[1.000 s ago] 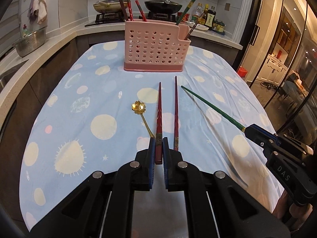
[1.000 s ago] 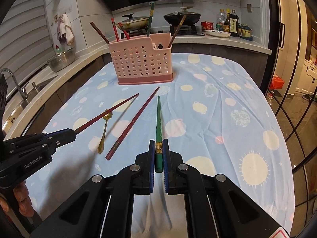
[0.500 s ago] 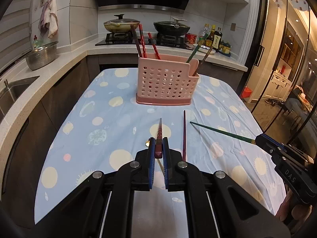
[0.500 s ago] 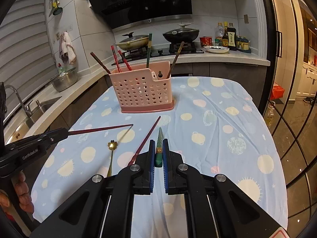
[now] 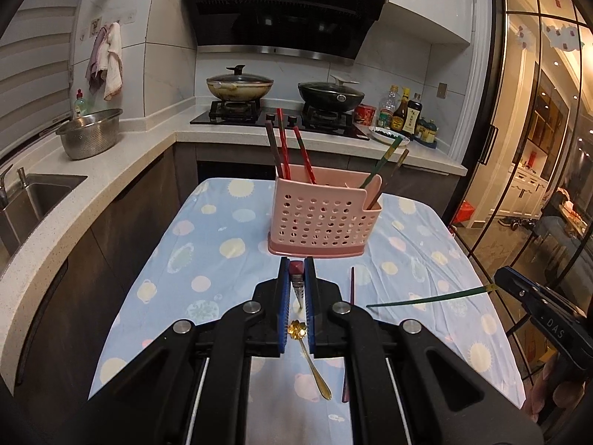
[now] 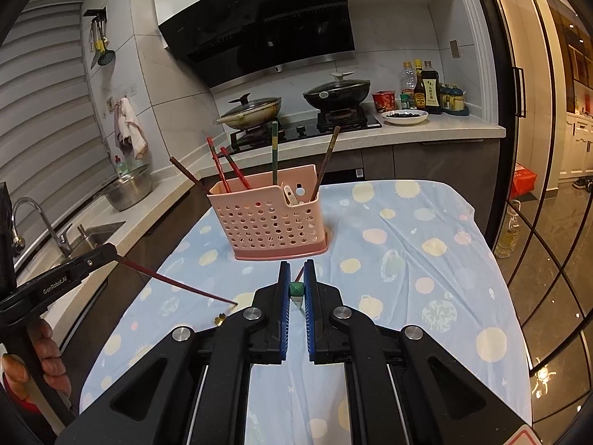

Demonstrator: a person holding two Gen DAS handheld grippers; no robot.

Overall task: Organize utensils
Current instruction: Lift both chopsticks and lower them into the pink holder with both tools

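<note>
A pink perforated utensil holder (image 5: 324,220) stands on the table with several chopsticks upright in it; it also shows in the right wrist view (image 6: 272,222). My left gripper (image 5: 296,270) is shut on a red chopstick (image 5: 296,282), lifted with its tip pointing down; the chopstick also shows in the right wrist view (image 6: 178,284). My right gripper (image 6: 296,282) is shut on a green chopstick (image 6: 296,291), also lifted and seen from the left wrist (image 5: 430,299). A second red chopstick (image 5: 350,309) and a gold flower spoon (image 5: 309,352) lie on the cloth.
The table wears a blue spotted cloth (image 6: 407,259). Behind it runs a counter with a stove and two pans (image 5: 241,87), bottles (image 5: 402,113), a metal colander (image 5: 90,137) and a sink (image 5: 33,200). Glass doors (image 6: 548,185) stand to the right.
Both grippers have risen well above the table, each tilting its chopstick from lying flat to tip-down. The holder now appears closer and lower in both views.
</note>
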